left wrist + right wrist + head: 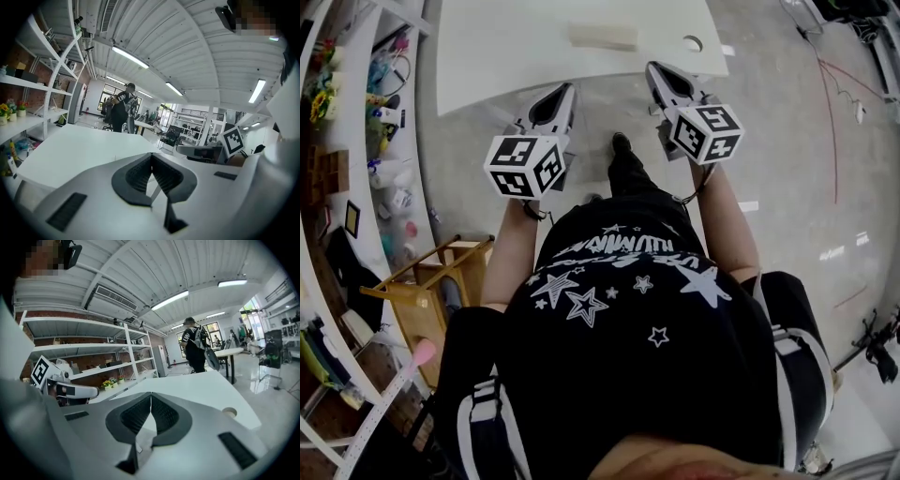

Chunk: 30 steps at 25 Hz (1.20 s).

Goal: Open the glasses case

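Left tongs (pixel 151 156) and right tongs (pixel 150 395), both clenched empty, point toward the glasses case (pixel 603 36).

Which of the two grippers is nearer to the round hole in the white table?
The right gripper: it reaches close beside the hole, while the left gripper sits much farther along the table edge.

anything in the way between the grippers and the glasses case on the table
Nothing visible. Only bare white tabletop lies between the glasses case and the left gripper and right gripper at its near edge. The round hole sits off to the right.
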Tool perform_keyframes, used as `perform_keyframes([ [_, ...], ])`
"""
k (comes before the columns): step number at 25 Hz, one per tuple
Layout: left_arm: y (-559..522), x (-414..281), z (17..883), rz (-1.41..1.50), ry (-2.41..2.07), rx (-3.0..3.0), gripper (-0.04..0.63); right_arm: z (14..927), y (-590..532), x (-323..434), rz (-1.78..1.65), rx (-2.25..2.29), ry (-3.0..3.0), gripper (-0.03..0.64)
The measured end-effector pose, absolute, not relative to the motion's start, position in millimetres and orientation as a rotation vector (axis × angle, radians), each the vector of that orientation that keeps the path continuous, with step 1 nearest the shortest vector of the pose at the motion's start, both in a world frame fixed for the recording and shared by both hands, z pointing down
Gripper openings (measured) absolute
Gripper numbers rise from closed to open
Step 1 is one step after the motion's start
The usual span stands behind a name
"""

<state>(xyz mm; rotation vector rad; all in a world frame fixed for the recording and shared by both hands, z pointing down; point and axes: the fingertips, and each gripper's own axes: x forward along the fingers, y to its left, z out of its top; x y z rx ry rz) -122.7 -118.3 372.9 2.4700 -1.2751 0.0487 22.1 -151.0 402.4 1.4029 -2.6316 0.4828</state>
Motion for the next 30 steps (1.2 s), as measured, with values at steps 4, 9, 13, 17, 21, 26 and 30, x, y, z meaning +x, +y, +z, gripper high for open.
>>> perform_keyframes([
  [4,-152,-114,382,0.082,-1.305,2.445,0.011,411,-192,34,0.45,1.386,-2.618,0.006],
  [9,-187,-105,394,0.134,-1.334,2.415,0.011,426,-233,43,0.428,1.312,-2.594,0.007],
  [13,-209,-97,406,0.155,-1.353,2.392,0.011,448,-258,50,0.47,1.239,-2.564,0.008],
  [17,-227,-92,423,0.221,-1.397,2.364,0.012,462,-277,52,0.433,1.148,-2.534,0.008],
  [21,-244,-87,440,0.28,-1.417,2.338,0.011,476,-291,45,0.389,1.022,-2.525,0.05],
  [26,-262,-84,458,0.321,-1.441,2.286,0.012,495,-301,34,0.35,0.842,-2.528,0.131],
  [30,-271,-80,474,0.368,-1.455,2.245,0.011,513,-303,25,0.241,0.694,-2.487,0.215],
])
